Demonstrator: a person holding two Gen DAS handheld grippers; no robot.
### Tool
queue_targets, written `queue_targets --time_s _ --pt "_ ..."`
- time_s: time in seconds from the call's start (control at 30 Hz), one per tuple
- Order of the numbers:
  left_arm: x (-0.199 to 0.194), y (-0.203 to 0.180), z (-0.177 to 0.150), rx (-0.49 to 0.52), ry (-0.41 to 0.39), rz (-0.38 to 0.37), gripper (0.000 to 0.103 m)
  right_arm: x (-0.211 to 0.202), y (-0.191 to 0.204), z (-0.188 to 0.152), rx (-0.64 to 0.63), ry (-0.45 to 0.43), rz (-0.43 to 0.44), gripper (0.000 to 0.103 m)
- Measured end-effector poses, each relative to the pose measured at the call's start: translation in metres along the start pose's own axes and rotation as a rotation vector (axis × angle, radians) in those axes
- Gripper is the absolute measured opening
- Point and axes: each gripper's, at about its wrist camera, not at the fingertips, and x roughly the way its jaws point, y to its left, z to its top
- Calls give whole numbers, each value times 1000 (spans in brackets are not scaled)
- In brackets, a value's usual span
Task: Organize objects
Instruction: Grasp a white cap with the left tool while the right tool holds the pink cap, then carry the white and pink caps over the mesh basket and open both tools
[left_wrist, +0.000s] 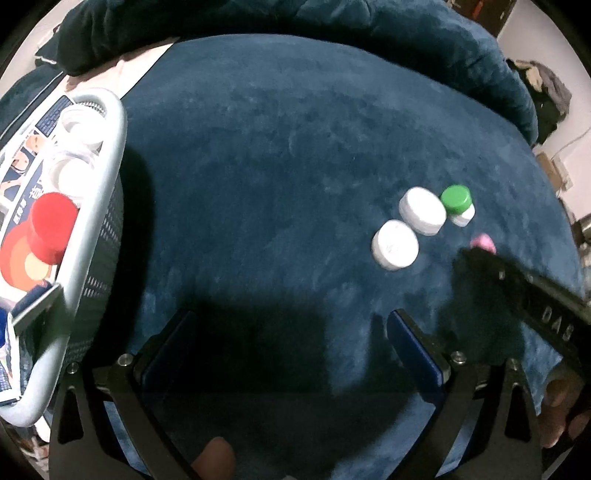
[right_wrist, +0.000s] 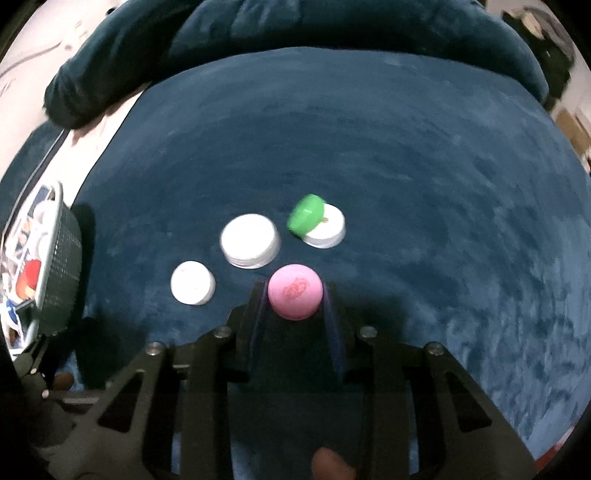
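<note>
My right gripper (right_wrist: 294, 293) is shut on a pink bottle cap (right_wrist: 294, 291), held between its blue pads just above the blue blanket. Beyond it lie a small white cap (right_wrist: 192, 282), a larger white cap (right_wrist: 250, 240), and a green cap (right_wrist: 306, 214) leaning on another white cap (right_wrist: 327, 227). In the left wrist view the same caps show at the right: white cap (left_wrist: 394, 244), white cap (left_wrist: 422, 210), green cap (left_wrist: 457, 198), pink cap (left_wrist: 483, 242). My left gripper (left_wrist: 291, 336) stands open over bare blanket, with nothing between its fingers.
A pale grey basket (left_wrist: 110, 155) at the left holds a red cap (left_wrist: 51, 230) and clear lidded jars; it also appears as the basket (right_wrist: 61, 266) at the left edge. A rolled dark blue blanket (right_wrist: 295, 26) lies along the back. A fingertip (left_wrist: 216, 456) shows at the bottom.
</note>
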Motion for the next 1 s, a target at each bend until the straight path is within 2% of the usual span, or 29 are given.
queue_targets --time_s 0.13,0.3,0.4,0.5,0.53,0.57,0.6,0.73,1.0 --pt "3 -11 8 1 -17 -42 102 -1 -20 -3 67 16 2 31" --pt "12 -36 23 36 -59 -39 101 -3 -41 -8 160 37 28 31" --pt "17 -47 31 46 -81 -51 94 -2 -42 -8 172 41 33 31" --pt "25 -56 35 68 -71 -61 80 -3 -38 -9 164 43 34 31" --pt "30 -59 36 77 -59 -62 61 -3 -37 -9 159 44 35 31" --pt "33 -60 35 86 -49 -43 35 -4 -37 -10 156 44 35 31" --pt "32 -59 34 95 -50 -25 30 -4 -37 -10 154 44 35 31" --pt "21 -53 35 69 -66 -79 30 -7 -39 -11 159 40 35 31" --pt "-16 -47 35 75 -131 -68 30 -24 -17 -10 117 0 78 31"
